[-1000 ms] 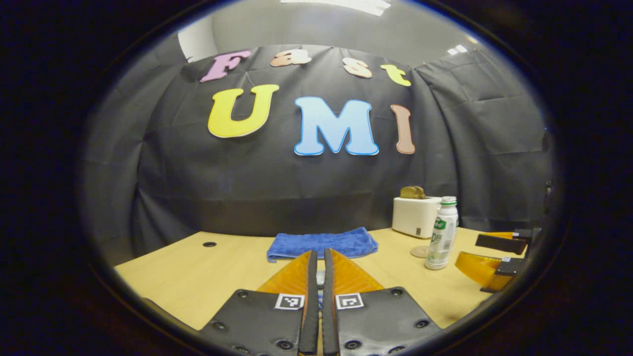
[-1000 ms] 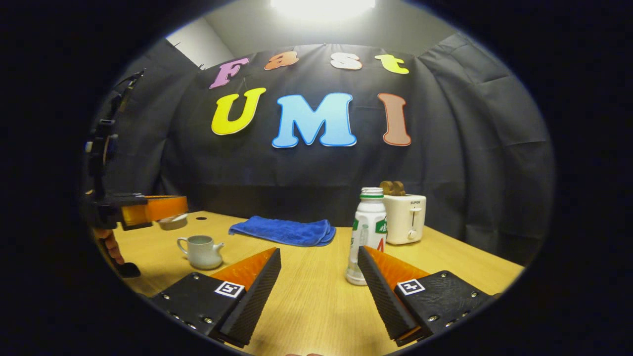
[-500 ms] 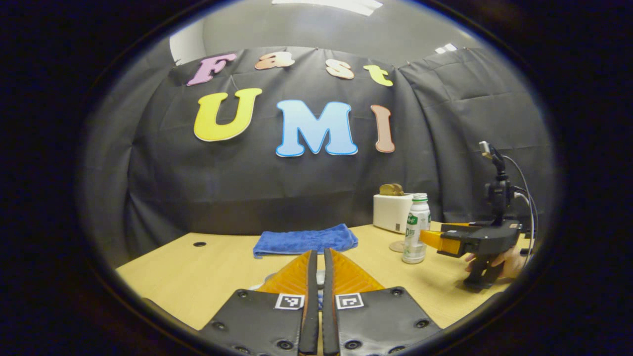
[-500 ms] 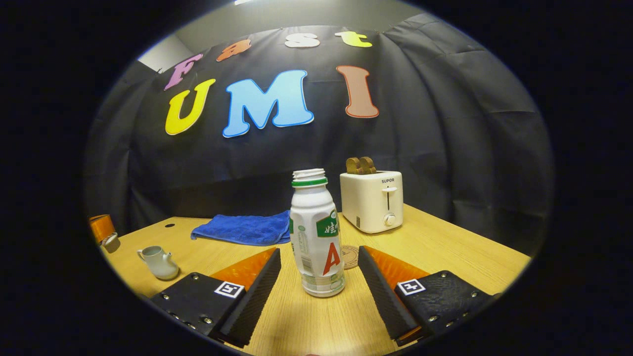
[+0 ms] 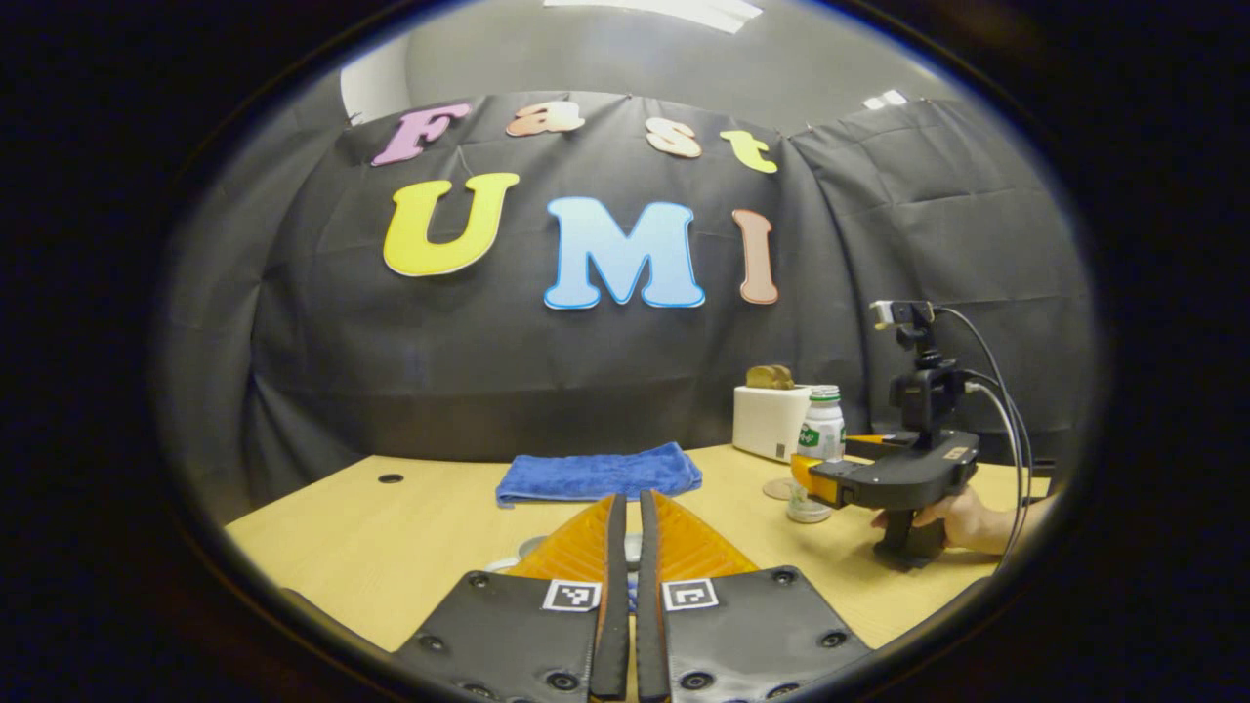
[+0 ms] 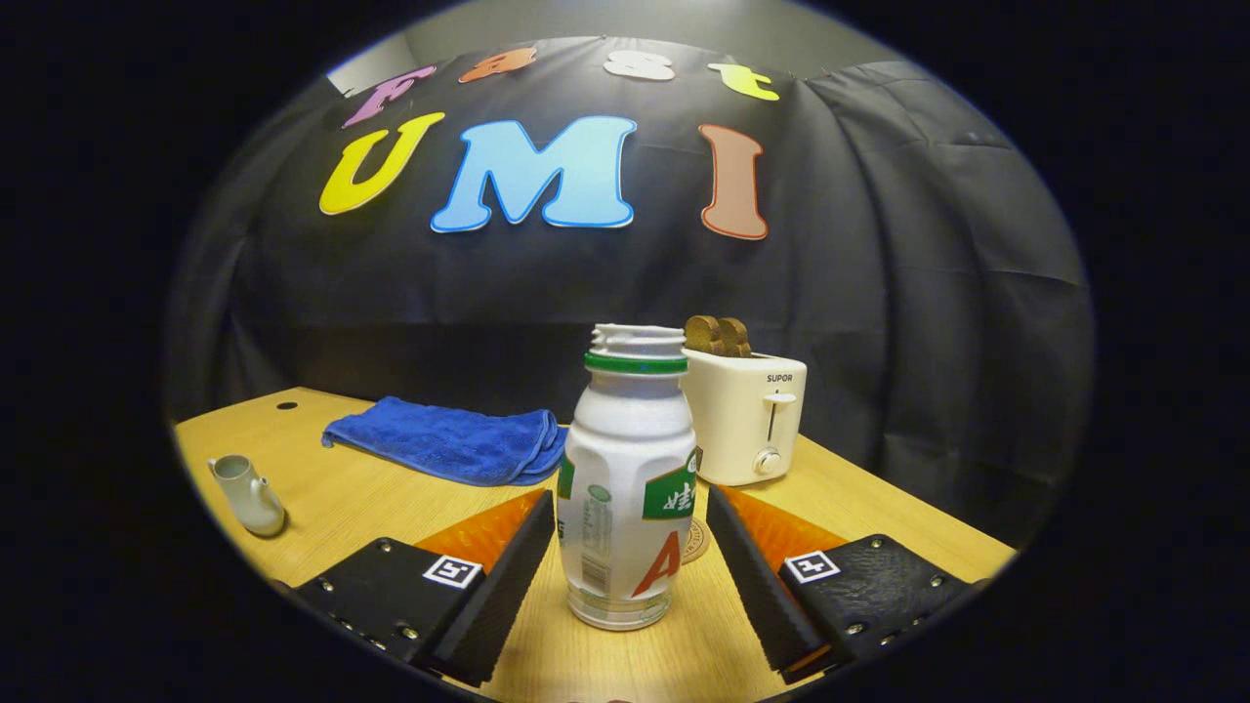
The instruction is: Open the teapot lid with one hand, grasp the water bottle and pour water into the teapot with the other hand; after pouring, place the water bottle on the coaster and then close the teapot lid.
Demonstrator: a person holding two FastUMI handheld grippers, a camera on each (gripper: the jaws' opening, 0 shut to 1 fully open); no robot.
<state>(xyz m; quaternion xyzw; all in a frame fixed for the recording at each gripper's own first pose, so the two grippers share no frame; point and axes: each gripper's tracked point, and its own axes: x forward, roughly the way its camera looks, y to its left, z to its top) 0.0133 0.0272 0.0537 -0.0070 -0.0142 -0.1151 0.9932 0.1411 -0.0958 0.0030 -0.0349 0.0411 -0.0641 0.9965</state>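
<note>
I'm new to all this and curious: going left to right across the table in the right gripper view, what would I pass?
Teapot → blue towel → water bottle → toaster.

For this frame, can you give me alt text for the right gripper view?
An uncapped white plastic bottle with a green neck ring stands on the light wooden table between the open fingers of the right tool, not yet gripped. Behind it sit a cream toaster and a blue folded towel; a small pale teapot is far left.

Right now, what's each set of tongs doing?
Left tongs: shut; what they hold cannot be told.
Right tongs: open, straddling the bottle.
</note>
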